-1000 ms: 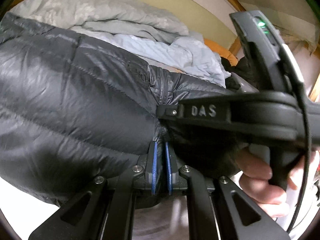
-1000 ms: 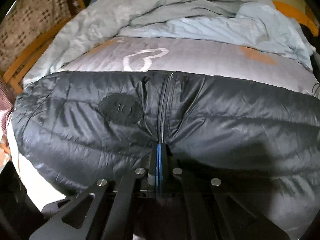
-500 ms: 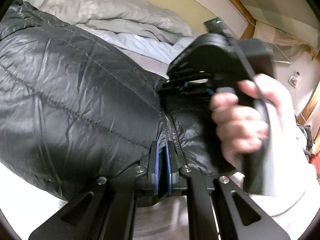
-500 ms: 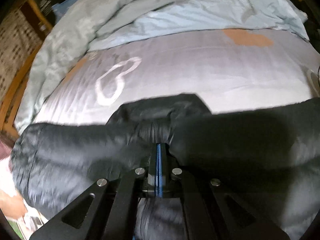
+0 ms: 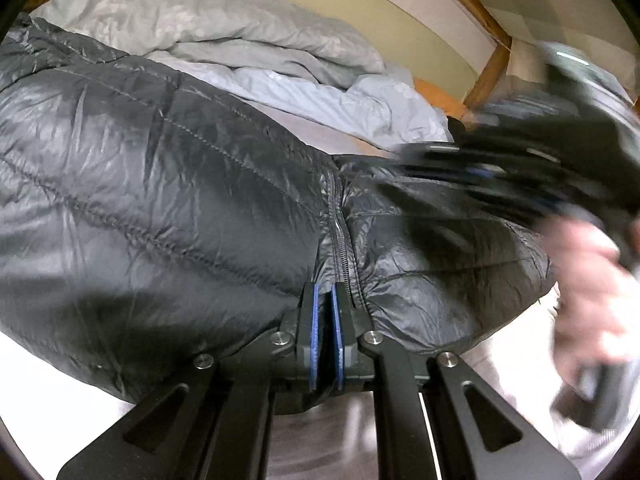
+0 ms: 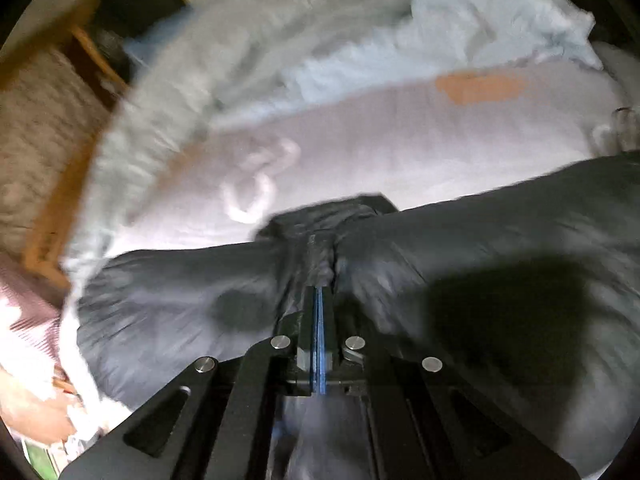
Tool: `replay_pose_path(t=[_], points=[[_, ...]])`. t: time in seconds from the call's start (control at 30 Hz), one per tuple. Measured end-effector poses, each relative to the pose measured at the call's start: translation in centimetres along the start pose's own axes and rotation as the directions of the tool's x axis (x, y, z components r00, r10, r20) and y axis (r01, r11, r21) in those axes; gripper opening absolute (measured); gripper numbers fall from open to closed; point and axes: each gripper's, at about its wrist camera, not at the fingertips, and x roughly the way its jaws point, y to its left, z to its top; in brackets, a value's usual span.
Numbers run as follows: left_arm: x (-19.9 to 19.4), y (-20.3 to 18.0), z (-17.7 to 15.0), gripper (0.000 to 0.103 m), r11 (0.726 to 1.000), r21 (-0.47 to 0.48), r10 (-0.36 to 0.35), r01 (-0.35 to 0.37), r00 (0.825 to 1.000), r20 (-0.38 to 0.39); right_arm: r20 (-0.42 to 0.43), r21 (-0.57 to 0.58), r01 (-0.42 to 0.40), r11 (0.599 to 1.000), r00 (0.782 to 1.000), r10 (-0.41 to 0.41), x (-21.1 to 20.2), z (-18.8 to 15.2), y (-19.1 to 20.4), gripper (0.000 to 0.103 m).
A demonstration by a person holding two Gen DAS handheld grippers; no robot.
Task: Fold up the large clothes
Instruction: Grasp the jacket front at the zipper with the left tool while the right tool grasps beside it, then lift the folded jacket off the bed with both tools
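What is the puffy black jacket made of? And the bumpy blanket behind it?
The puffy black jacket looks like thin shiny nylon over soft filling: it gleams, crinkles, and has stitched puffy rows. The blanket looks like soft matte cotton, crumpled, probably padded.

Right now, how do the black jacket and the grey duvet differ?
The jacket is dark, glossy, with stitched quilting and a zip; the duvet is pale and matte. The jacket stretches across the front; the duvet is heaped behind it. Both are puffy and rest on the bed.
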Motion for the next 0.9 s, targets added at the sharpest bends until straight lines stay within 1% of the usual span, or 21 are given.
replay_pose_path(t=[0.03, 0.07, 0.1, 0.13, 0.17, 0.2, 0.23, 0.3, 0.37, 0.4, 0.43, 0.5, 0.53, 0.6, 0.63, 0.7, 0.73, 0.77, 0.83, 0.87, 0.9], points=[[0.0, 0.0, 0.0, 0.008, 1.0, -0.001, -0.001, 0.001, 1.0, 0.001, 0.05, -0.024, 0.0, 1.0, 0.999, 0.001, -2.3, -1.1, -0.2, 0.012], [0.0, 0.0, -0.1, 0.008, 1.0, -0.001, -0.002, 0.002, 1.0, 0.001, 0.086, -0.038, 0.006, 0.999, 0.996, -0.003, -3.9, -1.9, -0.5, 0.032], [0.0, 0.0, -0.1, 0.008, 1.0, -0.001, -0.004, 0.004, 1.0, 0.002, 0.126, -0.041, 0.006, 0.999, 0.992, -0.001, -5.6, -3.0, -1.2, 0.061], [0.0, 0.0, -0.1, 0.008, 1.0, -0.002, -0.004, 0.004, 1.0, 0.002, 0.173, -0.018, -0.014, 1.0, 0.985, 0.017, -7.3, -4.1, -2.3, 0.074], [0.0, -0.1, -0.1, 0.008, 1.0, -0.001, -0.004, 0.004, 1.0, 0.002, 0.226, 0.036, -0.045, 0.998, 0.974, 0.036, -8.9, -5.2, -3.8, 0.091], [0.0, -0.1, -0.1, 0.008, 1.0, 0.001, -0.003, 0.003, 1.0, 0.001, 0.272, 0.112, -0.08, 0.991, 0.961, 0.047, -10.1, -6.2, -5.5, 0.096], [-0.1, -0.2, -0.1, 0.008, 1.0, 0.004, 0.0, 0.0, 1.0, 0.002, 0.315, 0.213, -0.122, 0.969, 0.948, 0.05, -11.3, -7.6, -7.8, 0.097], [-0.1, -0.4, -0.2, 0.008, 1.0, 0.013, 0.006, -0.006, 1.0, 0.005, 0.34, 0.336, -0.175, 0.925, 0.939, 0.054, -12.0, -9.3, -10.9, 0.097], [-0.2, -0.5, -0.2, 0.008, 1.0, 0.02, 0.011, -0.011, 1.0, 0.009, 0.358, 0.399, -0.252, 0.882, 0.928, 0.104, -11.8, -10.9, -13.4, 0.099], [-0.2, -0.6, -0.2, 0.008, 1.0, 0.021, 0.012, -0.012, 1.0, 0.01, 0.349, 0.418, -0.261, 0.87, 0.931, 0.112, -11.3, -11.3, -14.3, 0.1], [-0.2, -0.6, -0.2, 0.008, 1.0, 0.021, 0.012, -0.012, 1.0, 0.011, 0.334, 0.435, -0.255, 0.864, 0.936, 0.108, -10.8, -11.4, -14.7, 0.1], [-0.2, -0.6, -0.2, 0.008, 1.0, 0.019, 0.011, -0.011, 1.0, 0.01, 0.297, 0.458, -0.185, 0.869, 0.954, 0.047, -9.5, -11.2, -15.0, 0.1], [-0.1, -0.6, -0.2, 0.008, 1.0, 0.019, 0.011, -0.011, 1.0, 0.01, 0.304, 0.448, -0.133, 0.884, 0.953, -0.01, -9.3, -11.0, -14.9, 0.1], [-0.1, -0.6, -0.2, 0.008, 1.0, 0.018, 0.011, -0.011, 1.0, 0.011, 0.327, 0.442, -0.084, 0.893, 0.942, -0.073, -8.8, -11.0, -14.9, 0.1], [-0.1, -0.6, -0.2, 0.008, 1.0, 0.018, 0.011, -0.011, 1.0, 0.011, 0.333, 0.45, -0.079, 0.89, 0.939, -0.085, -8.3, -10.8, -15.1, 0.1], [-0.1, -0.7, -0.2, 0.008, 1.0, 0.019, 0.012, -0.012, 1.0, 0.013, 0.366, 0.465, -0.143, 0.874, 0.93, -0.043, -7.5, -10.1, -15.9, 0.1], [-0.1, -0.7, -0.3, 0.008, 1.0, 0.019, 0.012, -0.013, 1.0, 0.015, 0.371, 0.468, -0.151, 0.871, 0.928, -0.038, -7.3, -9.6, -16.0, 0.098], [-0.2, -0.6, -0.2, 0.008, 1.0, 0.02, 0.013, -0.013, 1.0, 0.016, 0.377, 0.458, -0.152, 0.876, 0.925, -0.036, -7.4, -9.0, -15.8, 0.089], [-0.2, -0.5, -0.1, 0.008, 1.0, 0.014, 0.011, -0.011, 1.0, 0.009, 0.386, 0.391, -0.138, 0.91, 0.922, -0.026, -7.9, -7.9, -14.8, 0.076], [-0.3, -0.5, 0.0, 0.008, 1.0, 0.008, 0.006, -0.006, 1.0, -0.001, 0.382, 0.346, -0.08, 0.935, 0.922, -0.062, -7.8, -7.4, -13.6, 0.061], [-0.3, -0.4, 0.3, 0.008, 1.0, 0.001, 0.004, -0.004, 1.0, -0.03, 0.383, 0.32, -0.05, 0.946, 0.92, -0.081, -7.9, -7.5, -13.0, 0.051]])
